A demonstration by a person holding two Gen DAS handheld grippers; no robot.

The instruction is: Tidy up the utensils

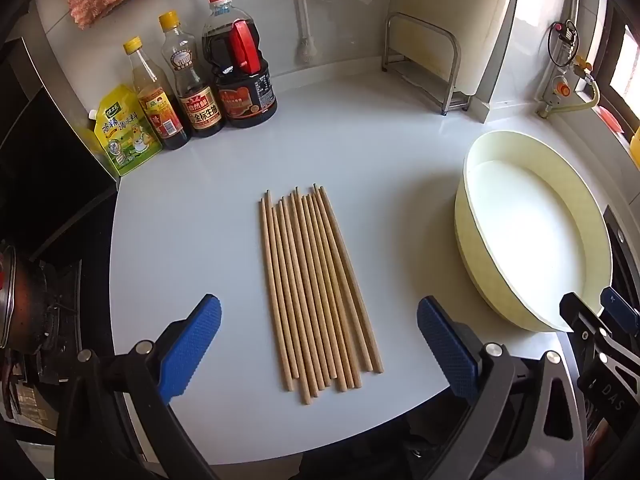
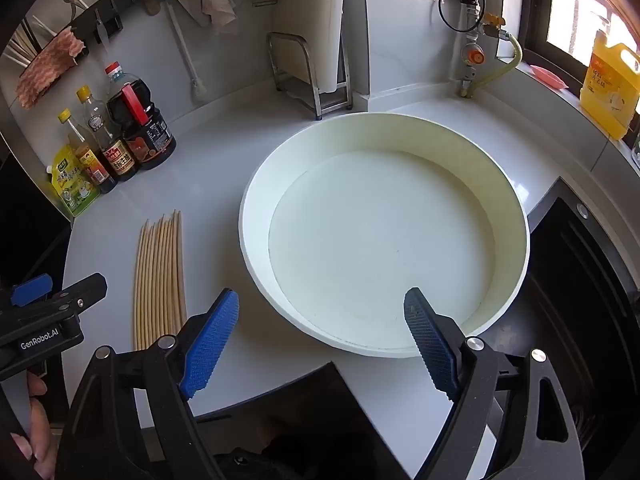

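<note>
Jaws: both pairs spread wide, nothing between them. Left gripper (image 1: 319,340) hangs above the near ends of the chopsticks (image 1: 316,292); right gripper (image 2: 322,340) hangs over the near rim of the basin (image 2: 384,132).

Task item: wooden chopsticks, a flat row laid side by side, left of the basin and apart from it, untouched.

Risks (judged):
- Round sticks on a slick top may roll or fan out if one pad nudges the row before the other.
- Closing on the whole row at once could pinch only the outer sticks and drop the middle ones.
- Uneven near ends may let shorter-seated sticks slip from a grip.

Surface (image 1: 192,240): pale, glossy, rounded front edge.

Room, reckoned from the basin: far left, a seasoning pouch (image 1: 120,136) and three sauce bottles (image 1: 200,80) against the wall; behind, a steel rack (image 1: 424,68); right, a gas valve (image 2: 472,56) and a yellow jug (image 2: 608,84) on the window sill.
</note>
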